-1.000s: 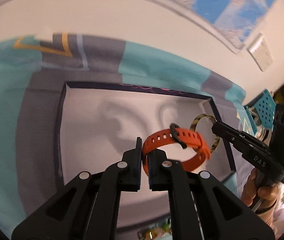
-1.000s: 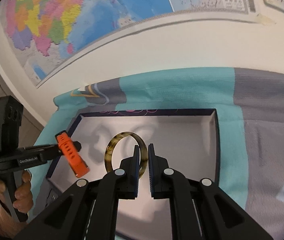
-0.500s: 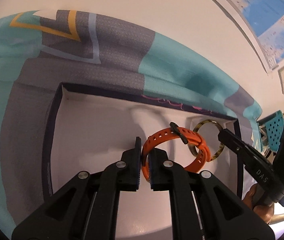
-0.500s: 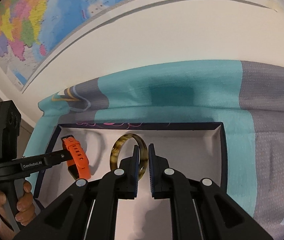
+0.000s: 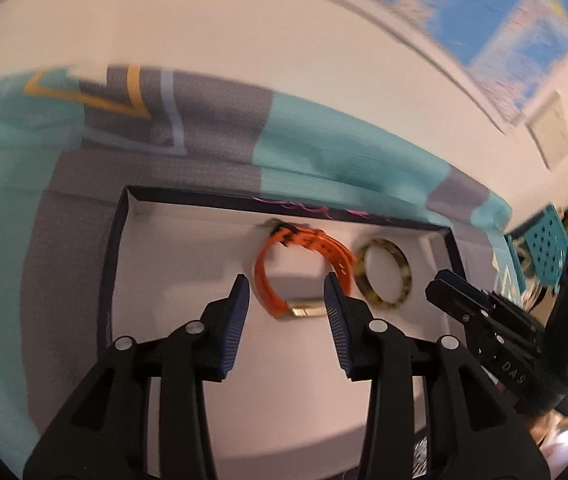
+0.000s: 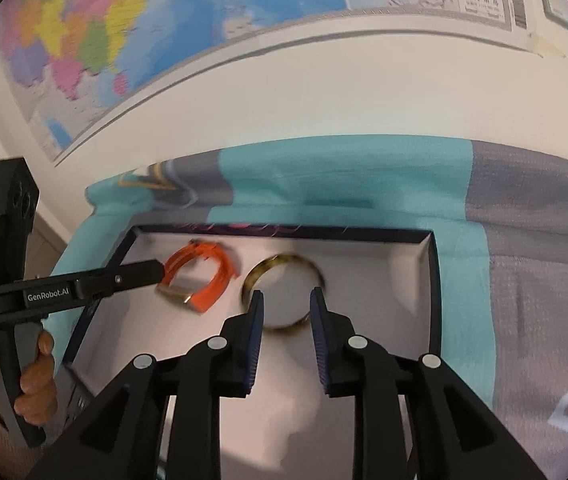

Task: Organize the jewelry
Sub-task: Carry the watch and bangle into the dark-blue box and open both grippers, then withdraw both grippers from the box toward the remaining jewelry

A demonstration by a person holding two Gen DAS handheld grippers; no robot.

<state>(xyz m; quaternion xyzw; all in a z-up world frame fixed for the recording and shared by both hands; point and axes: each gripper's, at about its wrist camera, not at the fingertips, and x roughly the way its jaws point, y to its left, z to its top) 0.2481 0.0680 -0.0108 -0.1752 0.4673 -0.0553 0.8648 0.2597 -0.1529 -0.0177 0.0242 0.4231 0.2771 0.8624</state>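
Observation:
An orange watch point(image 5: 268, 280) with a gold case lies on the white floor of a navy-rimmed box point(image 5: 114, 264), just beyond my left gripper point(image 5: 285, 284). Its jaws are opening, with the strap between them but untouched by the pads. A tortoiseshell bangle point(image 5: 382, 302) lies to the right of the watch. In the right wrist view the bangle point(image 6: 280, 258) lies flat in the box point(image 6: 435, 280), partly between the opening jaws of my right gripper point(image 6: 287, 296), and the pads are clear of it. The watch point(image 6: 220, 286) is to its left, by the left gripper point(image 6: 156, 271).
The box sits on a teal and grey cloth point(image 6: 344, 176) against a white wall with a map point(image 6: 164, 12). A teal perforated object point(image 5: 544, 236) stands beyond the box's right end. A person's hand point(image 6: 36, 380) grips the left tool's handle.
Both grippers have parted their jaws. The orange watch has left the left gripper and the bangle has left the right one; both now lie on the box floor.

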